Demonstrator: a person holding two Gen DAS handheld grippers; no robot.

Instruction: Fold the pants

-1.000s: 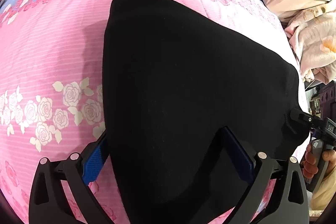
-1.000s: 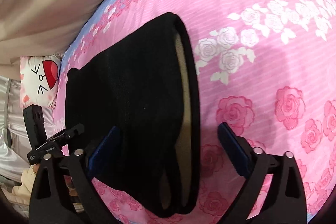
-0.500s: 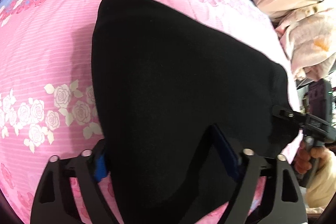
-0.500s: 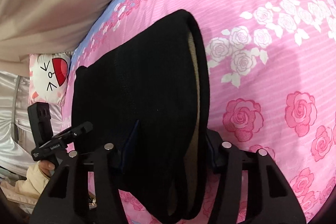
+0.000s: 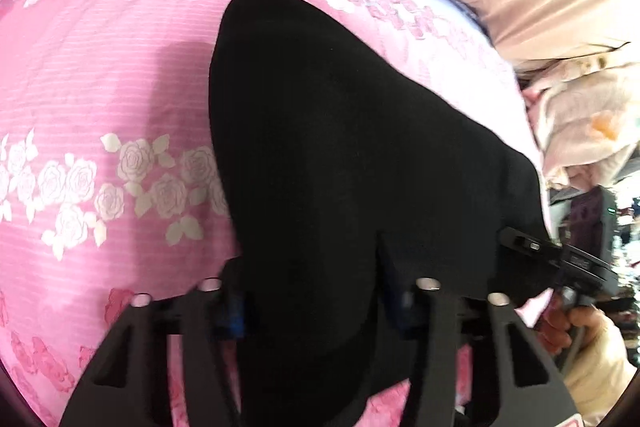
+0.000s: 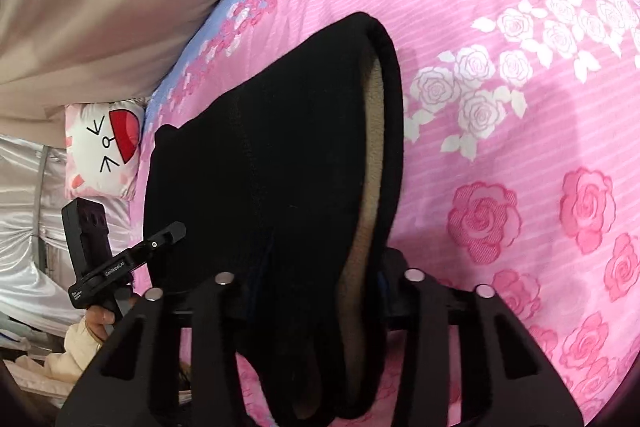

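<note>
The black pants [image 5: 340,155] lie folded on a pink rose-print bed cover [image 5: 100,107], with a tan fleece lining [image 6: 370,163] showing at the open edge in the right wrist view. My left gripper [image 5: 312,303] is shut on the near edge of the pants at one corner. My right gripper [image 6: 320,291] is shut on the near edge at the other corner, over the lined layers [image 6: 280,155]. Each gripper shows in the other's view: the right one [image 5: 560,259] at the right, the left one [image 6: 120,259] at the left.
A beige quilt [image 6: 100,7] runs along the far side of the bed. A white cat-face pillow [image 6: 104,147] lies at the bed's end. A pale bundle of cloth [image 5: 580,119] sits off the bed's other end. Silver fabric [image 6: 24,227] hangs beside the bed.
Both grippers have closed from wide open onto the near edge of the pants. The pants' near edge now bunches between the fingers of each.
</note>
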